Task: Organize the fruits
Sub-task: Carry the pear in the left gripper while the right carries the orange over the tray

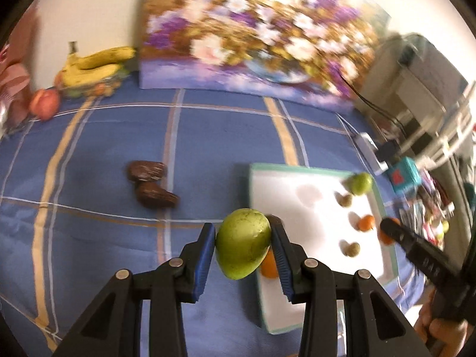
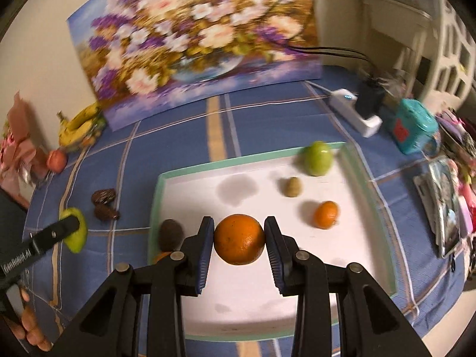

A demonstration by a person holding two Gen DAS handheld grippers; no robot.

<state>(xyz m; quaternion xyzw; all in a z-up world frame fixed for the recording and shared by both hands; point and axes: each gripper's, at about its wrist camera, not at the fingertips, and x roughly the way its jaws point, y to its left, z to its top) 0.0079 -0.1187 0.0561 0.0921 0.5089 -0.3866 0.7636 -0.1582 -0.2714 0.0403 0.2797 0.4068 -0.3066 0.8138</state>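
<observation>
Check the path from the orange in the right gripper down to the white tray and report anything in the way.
Nothing visible blocks it. The right gripper holds the orange in its jaws over the white tray, where the bare surface is free. The small orange, kiwi and green fruit lie farther back, a dark brown fruit left.

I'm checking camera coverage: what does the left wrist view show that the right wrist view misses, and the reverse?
Only the left wrist view shows the left gripper head-on, clamped on the green mango. Only the right wrist view shows the right gripper head-on, clamped on the orange, plus a dark fruit on the tray's near left corner. Both show the white tray, bananas and flower painting.
</observation>
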